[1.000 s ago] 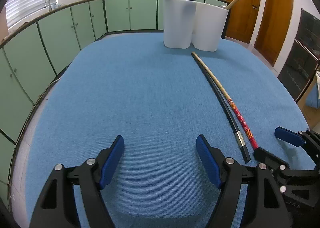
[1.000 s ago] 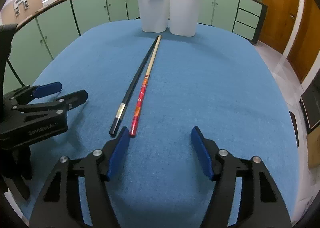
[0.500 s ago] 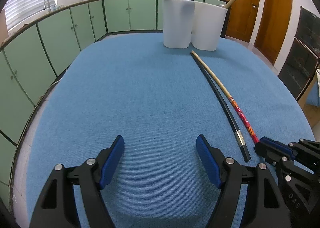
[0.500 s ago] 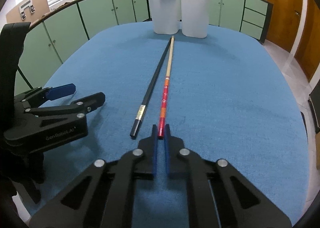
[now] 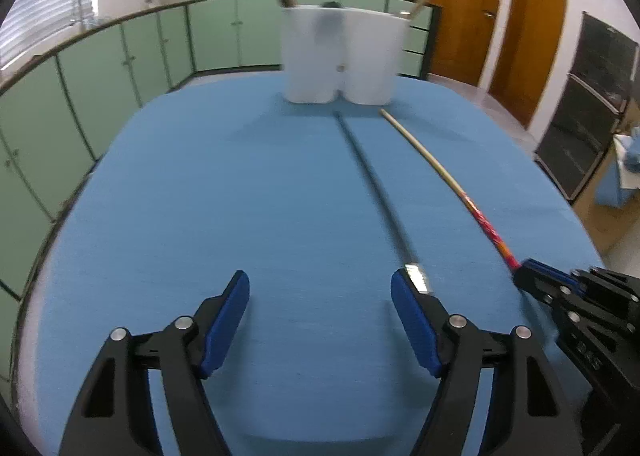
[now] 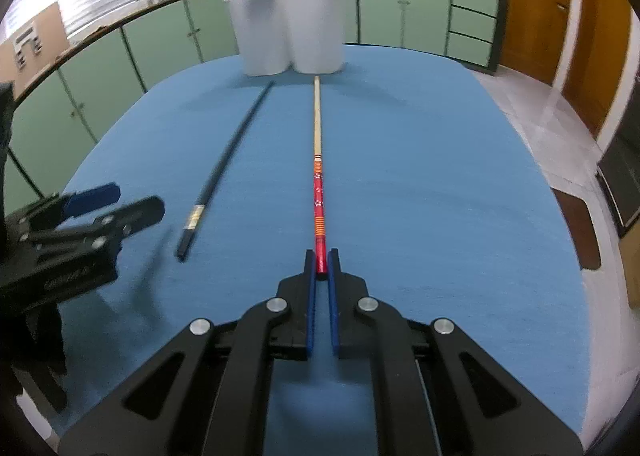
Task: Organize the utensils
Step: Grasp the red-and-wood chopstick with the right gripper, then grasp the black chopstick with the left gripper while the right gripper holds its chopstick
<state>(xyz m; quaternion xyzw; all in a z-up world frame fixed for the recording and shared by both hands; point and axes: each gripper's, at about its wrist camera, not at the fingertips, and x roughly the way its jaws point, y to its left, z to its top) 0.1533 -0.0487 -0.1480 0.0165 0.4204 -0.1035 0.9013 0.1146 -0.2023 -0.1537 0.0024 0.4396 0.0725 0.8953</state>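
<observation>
A red-and-wood chopstick (image 6: 319,191) lies on the blue table (image 6: 440,175), pointing at two white holder cups (image 6: 292,27). My right gripper (image 6: 321,262) is shut on its red end; it also shows in the left wrist view (image 5: 532,274), with the chopstick (image 5: 440,171). A black chopstick (image 6: 228,151) lies to its left, apart from it. My left gripper (image 5: 320,296) is open and empty, its right finger (image 5: 412,308) close to the black chopstick's silver-banded end (image 5: 416,276). The cups (image 5: 340,55) hold other sticks.
Green cabinets (image 5: 120,67) ring the table's far and left sides. Wooden doors (image 5: 500,15) and a dark oven (image 5: 592,103) stand to the right. The left gripper body (image 6: 60,240) sits left of the black chopstick in the right wrist view.
My right gripper closed on the red chopstick's end and swung it away from the black one. My left gripper shifted right toward the black chopstick's end.
</observation>
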